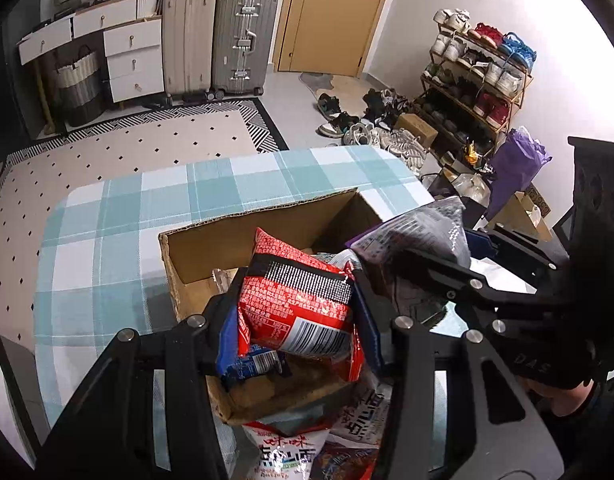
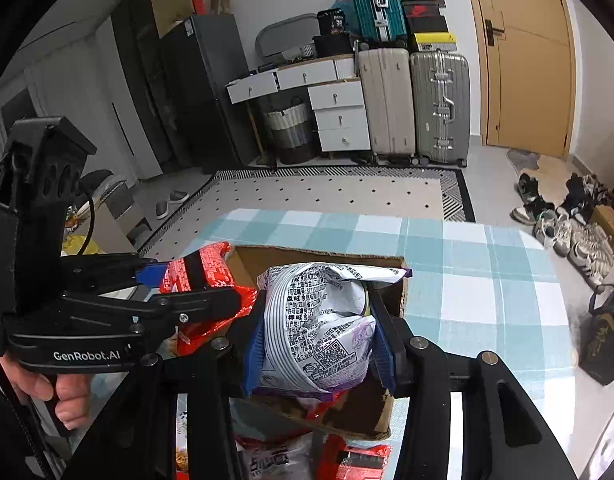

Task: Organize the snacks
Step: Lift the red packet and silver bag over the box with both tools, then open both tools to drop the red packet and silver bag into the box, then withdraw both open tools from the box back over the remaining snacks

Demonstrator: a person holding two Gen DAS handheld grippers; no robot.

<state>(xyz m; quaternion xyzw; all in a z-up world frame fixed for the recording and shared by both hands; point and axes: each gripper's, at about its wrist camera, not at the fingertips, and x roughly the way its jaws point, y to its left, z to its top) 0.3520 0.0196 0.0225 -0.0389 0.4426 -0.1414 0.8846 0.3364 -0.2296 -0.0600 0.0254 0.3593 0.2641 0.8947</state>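
An open cardboard box (image 1: 211,240) stands on the plaid-clothed table (image 1: 107,248). My left gripper (image 1: 297,328) is shut on a red snack packet (image 1: 295,296) and holds it over the box's near end. Beside it on the right, my right gripper (image 1: 439,280) grips a grey-purple packet (image 1: 423,236). In the right wrist view, the right gripper (image 2: 318,344) is shut on that white-purple packet (image 2: 319,320) above the box (image 2: 319,254). The left gripper (image 2: 187,280) holds the red packet (image 2: 211,268) at the box's left edge. More loose snack packets (image 1: 283,448) lie in front of the box.
The box's far half holds a clear wrapper (image 1: 223,276). Bare tablecloth (image 2: 487,280) lies right of and behind the box. A dark bag (image 2: 603,336) stands on the floor by the table's right edge. Shoes (image 1: 367,128), suitcases (image 1: 243,40) and a rug (image 1: 127,148) are beyond.
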